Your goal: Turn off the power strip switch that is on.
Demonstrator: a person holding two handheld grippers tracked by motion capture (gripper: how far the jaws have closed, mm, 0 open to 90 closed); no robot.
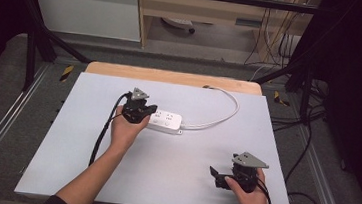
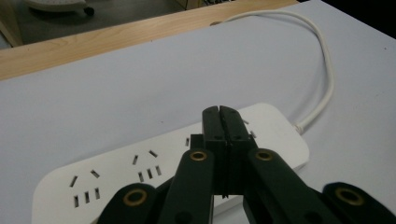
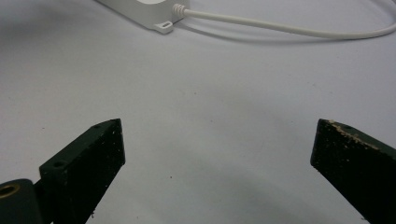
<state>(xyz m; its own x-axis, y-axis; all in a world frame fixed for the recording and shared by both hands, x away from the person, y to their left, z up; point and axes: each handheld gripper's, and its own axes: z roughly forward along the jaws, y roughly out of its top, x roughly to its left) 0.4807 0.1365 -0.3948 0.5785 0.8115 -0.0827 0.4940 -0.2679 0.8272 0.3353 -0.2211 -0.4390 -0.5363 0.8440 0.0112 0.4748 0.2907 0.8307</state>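
White power strip [image 1: 165, 121] lengthwise left-right, cord end right; left tongs [image 1: 144, 112] together, right tongs [image 1: 218, 176] apart.

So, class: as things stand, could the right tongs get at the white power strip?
Probably yes. The right tongs stand open over bare mat, and nothing lies between them and the power strip. The shut left tongs hover over its left end, so the cable end looks freer.

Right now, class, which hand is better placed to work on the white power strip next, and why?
Left. The left tongs are shut, poised right over the white power strip. The right tongs stand open above bare mat near the table's front edge, well apart from the strip.
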